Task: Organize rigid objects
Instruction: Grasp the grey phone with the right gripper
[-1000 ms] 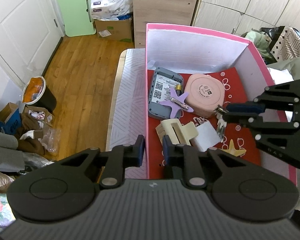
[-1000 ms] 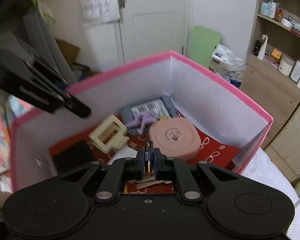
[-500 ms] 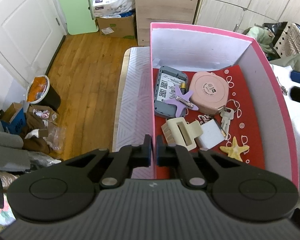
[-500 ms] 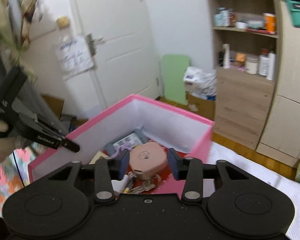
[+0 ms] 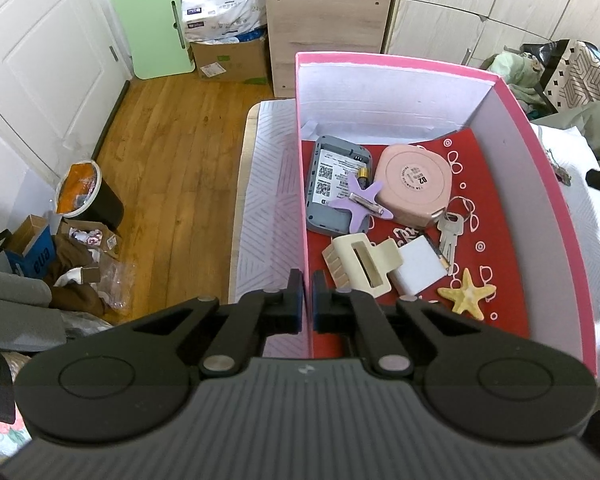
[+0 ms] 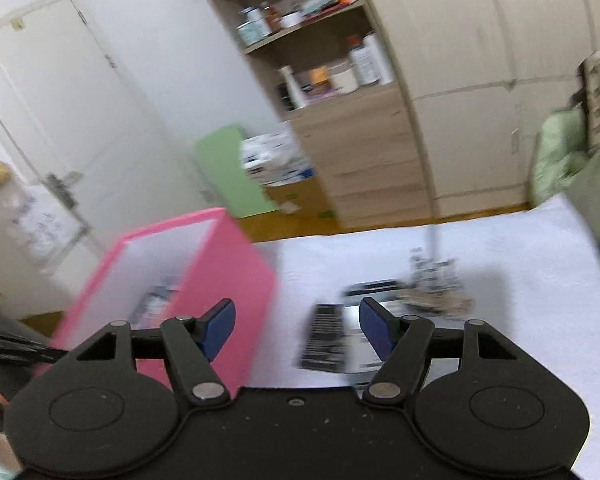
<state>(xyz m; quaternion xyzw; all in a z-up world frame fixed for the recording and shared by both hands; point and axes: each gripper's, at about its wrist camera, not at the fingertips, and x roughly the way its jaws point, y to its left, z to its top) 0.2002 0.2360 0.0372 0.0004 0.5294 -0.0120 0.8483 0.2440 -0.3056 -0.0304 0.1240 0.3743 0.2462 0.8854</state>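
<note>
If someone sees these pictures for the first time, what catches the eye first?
The pink box on the white bed, its red floor crowded with a pink round case, a cream hair claw and a yellow starfish. The left tongs pinch its near wall.
</note>
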